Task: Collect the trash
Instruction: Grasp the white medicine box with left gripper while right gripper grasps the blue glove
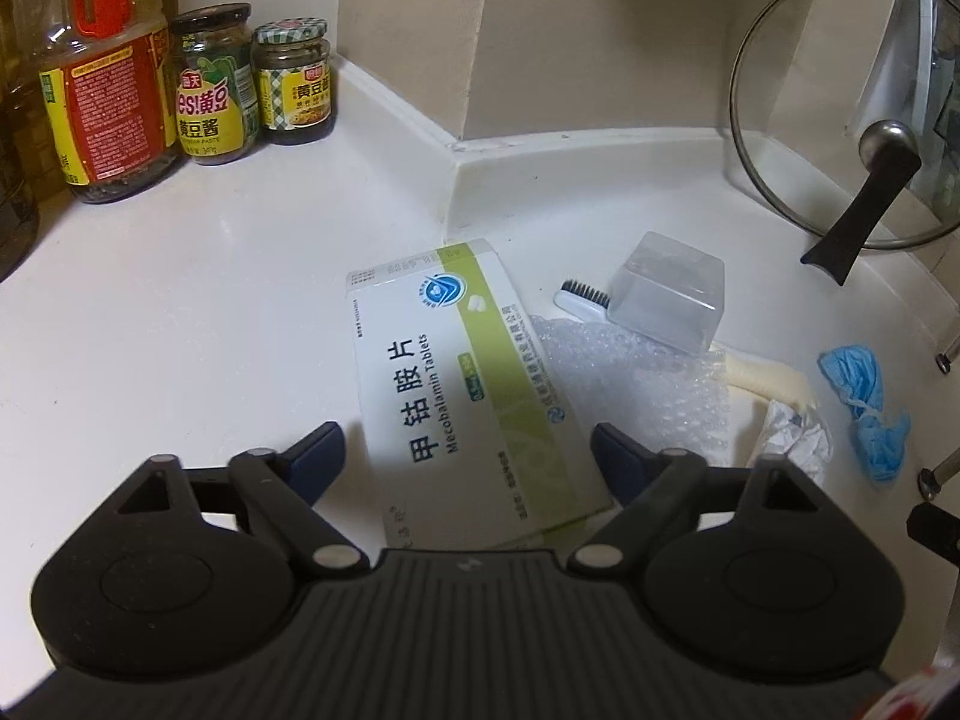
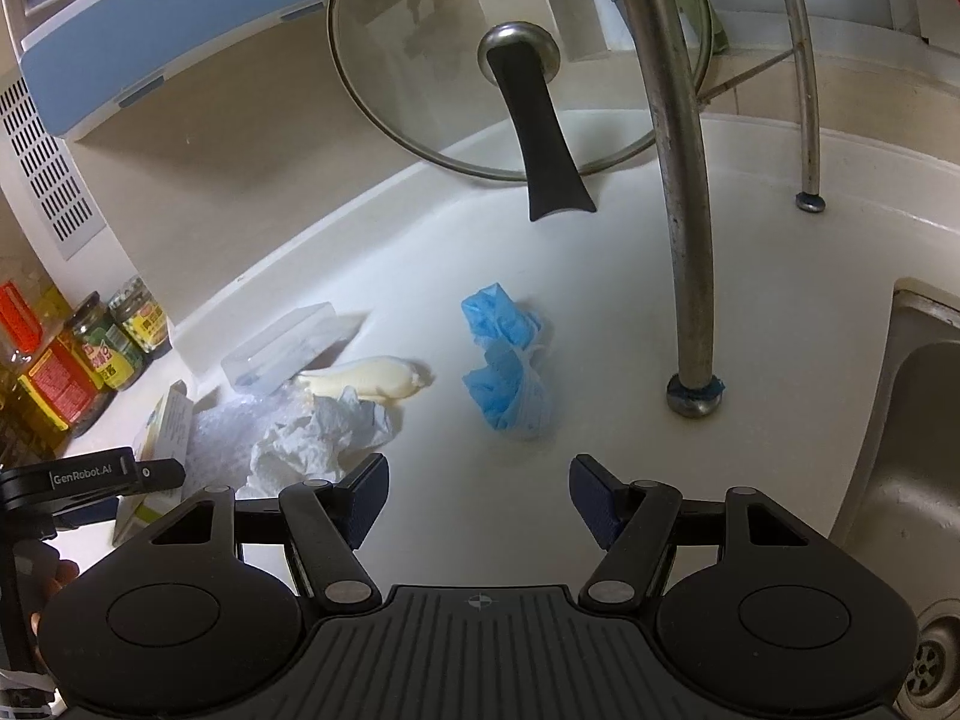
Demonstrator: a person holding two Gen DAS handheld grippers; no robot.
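A white and green tablet box (image 1: pixel 474 384) lies on the white counter, its near end between the jaws of my open left gripper (image 1: pixel 465 456), which do not touch it. It rests partly on clear bubble wrap (image 1: pixel 636 384). Beside that lie a crumpled tissue (image 1: pixel 792 438), a cream glove (image 1: pixel 768 381), a clear plastic case (image 1: pixel 666 291) with a brush, and crumpled blue covers (image 1: pixel 867 414). In the right wrist view my right gripper (image 2: pixel 477 498) is open and empty, just short of the blue covers (image 2: pixel 504 360), with the tissue (image 2: pixel 312 438) to the left.
Sauce jars (image 1: pixel 252 81) and an oil bottle (image 1: pixel 102 72) stand at the back left. A glass pot lid (image 2: pixel 516 54) leans on the back wall. Metal rack legs (image 2: pixel 684 240) stand on the counter. A steel sink (image 2: pixel 912 480) lies at the right.
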